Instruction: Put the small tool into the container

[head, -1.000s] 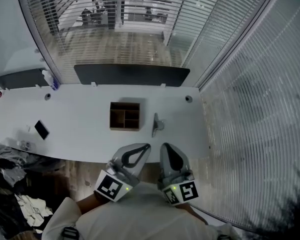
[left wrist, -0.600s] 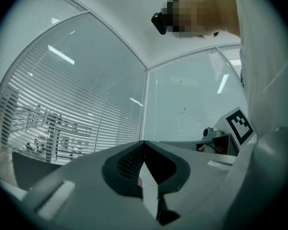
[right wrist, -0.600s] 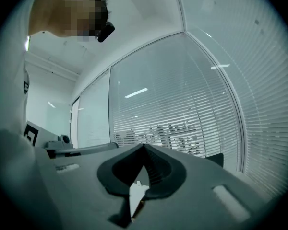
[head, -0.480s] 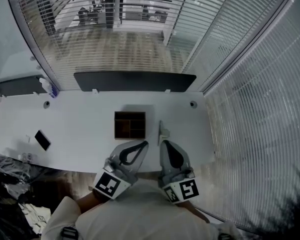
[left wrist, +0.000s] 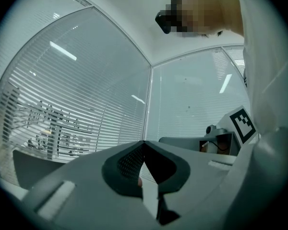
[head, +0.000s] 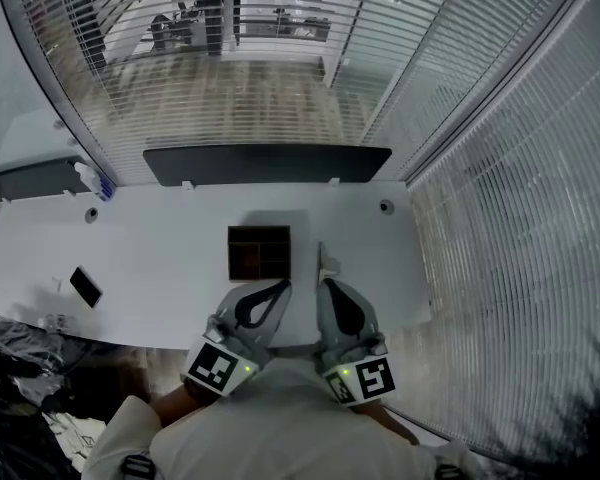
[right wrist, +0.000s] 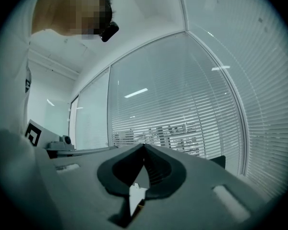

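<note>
A dark brown container (head: 259,253) with several compartments stands on the white table (head: 160,258). The small grey tool (head: 323,261) lies just right of it. My left gripper (head: 285,285) is held at the table's near edge, below the container, its jaws shut and empty. My right gripper (head: 322,283) is beside it, just short of the tool, also shut with nothing in it. Both gripper views look up at glass walls and blinds; the left gripper (left wrist: 144,143) and right gripper (right wrist: 144,145) show tips that meet. Neither view shows the table's objects.
A phone (head: 84,286) lies at the table's left. A bottle (head: 93,180) stands at the far left. A long dark panel (head: 268,164) runs along the back edge. A small round fitting (head: 385,207) sits at the back right. Glass walls with blinds close the right side.
The head view has shifted, and the container and tool now sit closer to both gripper tips. Both grippers have stayed shut and side by side.
</note>
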Demonstrator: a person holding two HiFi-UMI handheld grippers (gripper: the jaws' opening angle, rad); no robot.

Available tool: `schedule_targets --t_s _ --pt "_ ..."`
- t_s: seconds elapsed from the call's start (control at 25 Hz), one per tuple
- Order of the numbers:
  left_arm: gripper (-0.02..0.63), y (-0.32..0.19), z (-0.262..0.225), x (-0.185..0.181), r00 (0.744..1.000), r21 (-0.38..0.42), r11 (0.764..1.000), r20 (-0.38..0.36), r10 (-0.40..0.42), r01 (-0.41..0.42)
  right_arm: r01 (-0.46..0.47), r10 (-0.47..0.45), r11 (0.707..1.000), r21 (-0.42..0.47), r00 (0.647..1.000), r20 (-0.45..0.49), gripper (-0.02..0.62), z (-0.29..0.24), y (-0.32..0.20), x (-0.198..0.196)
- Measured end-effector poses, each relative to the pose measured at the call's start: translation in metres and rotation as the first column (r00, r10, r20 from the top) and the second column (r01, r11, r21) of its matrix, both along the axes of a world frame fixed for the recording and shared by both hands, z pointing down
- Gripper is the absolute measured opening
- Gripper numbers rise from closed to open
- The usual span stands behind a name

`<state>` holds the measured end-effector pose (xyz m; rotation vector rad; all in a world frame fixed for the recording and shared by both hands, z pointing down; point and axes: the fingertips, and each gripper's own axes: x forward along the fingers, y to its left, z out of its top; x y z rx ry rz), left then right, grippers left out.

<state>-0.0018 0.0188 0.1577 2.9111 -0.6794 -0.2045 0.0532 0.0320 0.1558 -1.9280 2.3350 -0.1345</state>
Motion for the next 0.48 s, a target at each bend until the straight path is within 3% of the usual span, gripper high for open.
schedule_targets --t_s 0.48 --pt "0.003 -0.004 0.006 0.023 1.0 -0.005 1.0 0.006 -0.02 0.021 0.008 -0.008 1.0 -0.002 1.0 0.005 0.0 0.006 -0.003 0.025"
